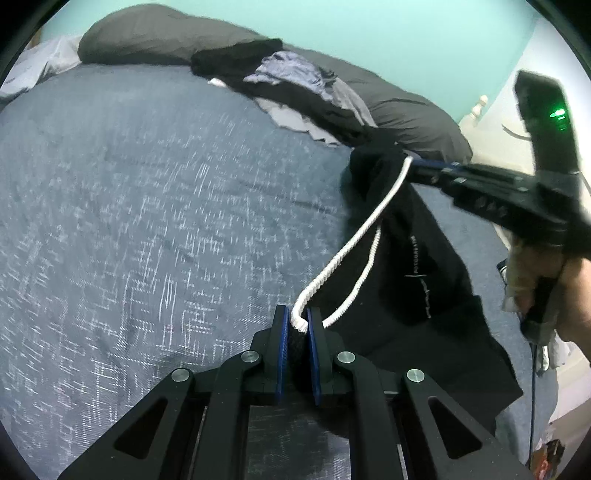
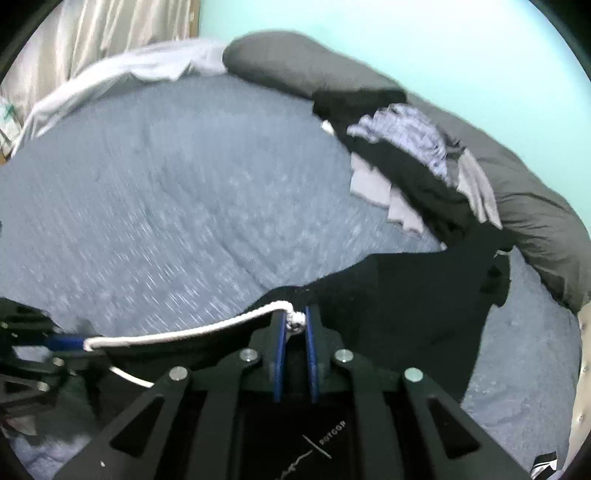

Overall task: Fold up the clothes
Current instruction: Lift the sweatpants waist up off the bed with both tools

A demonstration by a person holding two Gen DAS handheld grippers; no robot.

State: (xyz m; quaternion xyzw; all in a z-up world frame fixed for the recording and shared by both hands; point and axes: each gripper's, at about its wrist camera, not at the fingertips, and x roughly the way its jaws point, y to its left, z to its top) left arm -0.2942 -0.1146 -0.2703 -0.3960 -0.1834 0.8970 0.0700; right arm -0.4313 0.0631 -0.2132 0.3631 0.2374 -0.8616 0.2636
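Note:
A black garment (image 1: 424,266) with a white drawstring (image 1: 354,243) and a small white print hangs above the bed between both grippers. My left gripper (image 1: 297,325) is shut on its waist edge, with a loop of the cord pinched between the blue pads. The right gripper (image 1: 415,166), held by a person's hand (image 1: 569,295), grips the garment's other end. In the right wrist view my right gripper (image 2: 295,325) is shut on the black garment (image 2: 406,295) and the drawstring's knot. The drawstring (image 2: 184,334) runs left to the left gripper (image 2: 74,343).
A blue-grey bedspread (image 1: 147,221) covers the bed. A pile of black, grey and lilac clothes (image 1: 288,85) lies by the dark grey pillows (image 1: 155,33) against a teal wall. White sheets and a curtain (image 2: 92,33) are at the far left.

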